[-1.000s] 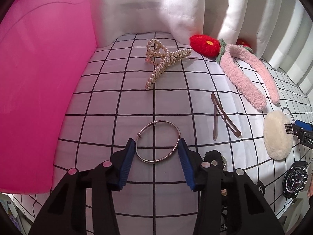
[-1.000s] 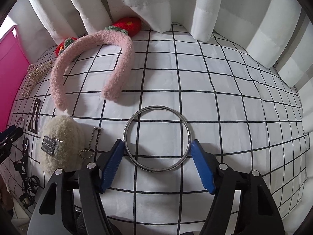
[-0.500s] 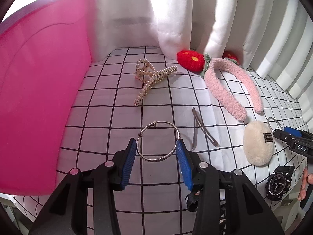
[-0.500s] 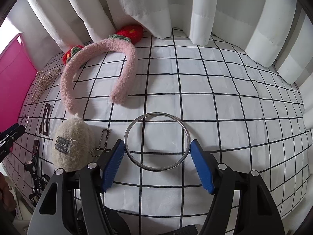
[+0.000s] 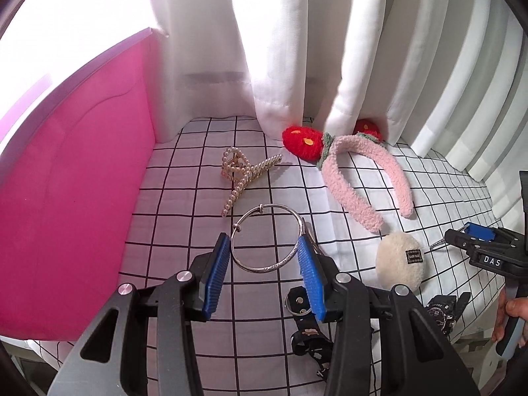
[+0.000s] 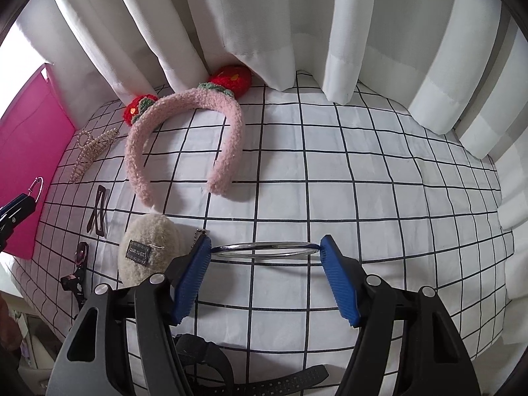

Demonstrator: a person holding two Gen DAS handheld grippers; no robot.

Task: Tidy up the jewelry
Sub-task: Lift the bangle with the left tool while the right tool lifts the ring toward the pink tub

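The left hand-held gripper (image 5: 264, 260) clamps a thin silver bangle (image 5: 267, 237) above the checked cloth (image 5: 184, 198), close to the pink bin wall (image 5: 66, 181). The right hand-held gripper (image 6: 265, 254) grips a smooth steel ring (image 6: 264, 249) edge-on, bare cloth stretching rightward to the white curtain (image 6: 363, 33).

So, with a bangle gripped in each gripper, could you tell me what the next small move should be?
Probably carry the left gripper and its thin bangle sideways toward the pink box. That bangle is clamped between the blue pads and looks raised off the checked cloth; the box stands right beside it. The right gripper also holds its bangle.
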